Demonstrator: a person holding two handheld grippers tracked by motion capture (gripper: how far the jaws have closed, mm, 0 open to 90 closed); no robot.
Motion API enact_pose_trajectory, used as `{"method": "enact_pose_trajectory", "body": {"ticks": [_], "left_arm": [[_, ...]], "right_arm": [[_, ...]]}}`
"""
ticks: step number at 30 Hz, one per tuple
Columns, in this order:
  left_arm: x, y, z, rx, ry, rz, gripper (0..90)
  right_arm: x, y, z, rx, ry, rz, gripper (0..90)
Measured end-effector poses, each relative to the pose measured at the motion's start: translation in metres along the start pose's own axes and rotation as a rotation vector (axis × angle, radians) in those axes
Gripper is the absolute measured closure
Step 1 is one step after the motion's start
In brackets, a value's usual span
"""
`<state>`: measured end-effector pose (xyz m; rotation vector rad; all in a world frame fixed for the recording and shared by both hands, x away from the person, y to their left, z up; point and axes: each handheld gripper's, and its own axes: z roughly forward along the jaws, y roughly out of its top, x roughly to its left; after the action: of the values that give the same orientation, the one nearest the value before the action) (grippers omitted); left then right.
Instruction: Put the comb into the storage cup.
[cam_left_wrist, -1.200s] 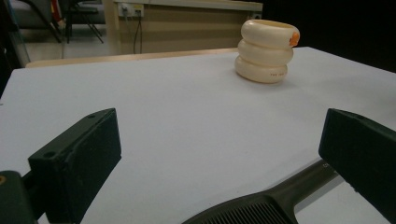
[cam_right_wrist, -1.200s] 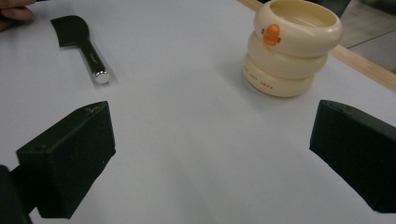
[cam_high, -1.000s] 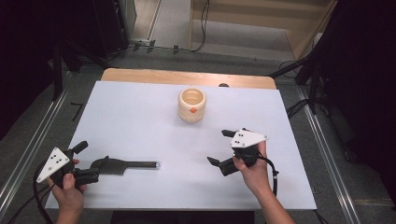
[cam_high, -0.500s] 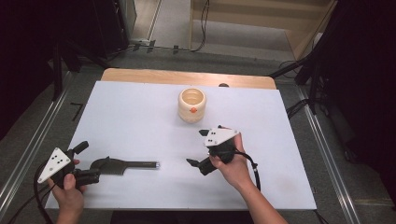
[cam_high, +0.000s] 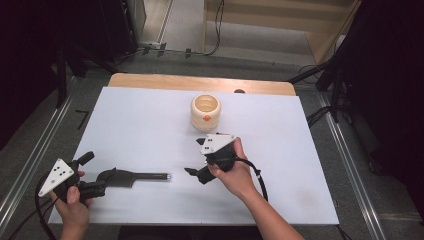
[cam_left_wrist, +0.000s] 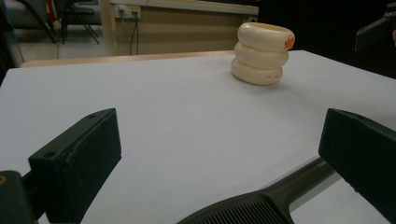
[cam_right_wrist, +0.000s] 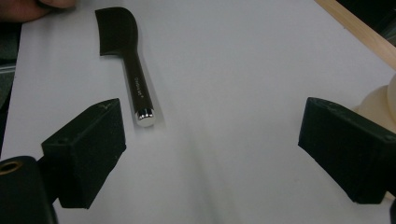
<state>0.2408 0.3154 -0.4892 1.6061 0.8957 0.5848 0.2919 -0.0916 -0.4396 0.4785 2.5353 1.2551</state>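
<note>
Comb (cam_high: 131, 178) handle lettering unreadable, orange sticker (cam_high: 206, 119) on cream holder (cam_high: 205, 112), both tools spread.

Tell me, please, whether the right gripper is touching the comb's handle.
Apart. In the right gripper view, bare table separates the open right gripper from the comb; nothing lies between its jaws.

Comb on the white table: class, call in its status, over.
Left gripper open around the comb head. Right gripper open, nothing between its jaws, which have just been closing, facing the handle tip. Cream holder stands apart, path clear.

A lab-like recording room: white table (cam_high: 150, 125) between metal rails (cam_high: 35, 160) (cables (cam_high: 215, 30) on the floor).
</note>
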Motion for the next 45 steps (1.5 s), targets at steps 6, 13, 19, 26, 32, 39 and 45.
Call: {"method": "enact_pose_trajectory", "body": {"ticks": [6, 13, 19, 26, 32, 39, 45], "left_arm": [[0.000, 0.000, 0.000, 0.003, -0.002, 0.006, 0.0], [-0.001, 0.000, 0.000, 0.001, -0.002, 0.008, 0.0], [0.000, 0.000, -0.001, 0.000, -0.003, 0.007, 0.0], [0.000, 0.000, -0.001, -0.004, -0.002, 0.006, 0.0], [0.000, 0.000, -0.001, -0.006, -0.003, 0.006, 0.0], [0.000, 0.000, -0.001, -0.008, -0.004, 0.003, 0.0], [0.000, 0.000, -0.001, -0.008, -0.006, 0.005, 0.0]], "right_arm": [[0.001, 0.011, 0.009, 0.022, 0.022, -0.020, 5.6], [0.006, 0.019, 0.020, 0.045, 0.049, -0.033, 5.6], [0.011, 0.027, 0.033, 0.071, 0.077, -0.052, 5.6], [0.015, 0.034, 0.053, 0.103, 0.109, -0.070, 5.6], [0.017, 0.039, 0.069, 0.139, 0.149, -0.080, 5.6], [0.021, 0.041, 0.085, 0.193, 0.197, -0.073, 5.7], [0.021, 0.039, 0.098, 0.235, 0.224, -0.057, 6.2]]}}
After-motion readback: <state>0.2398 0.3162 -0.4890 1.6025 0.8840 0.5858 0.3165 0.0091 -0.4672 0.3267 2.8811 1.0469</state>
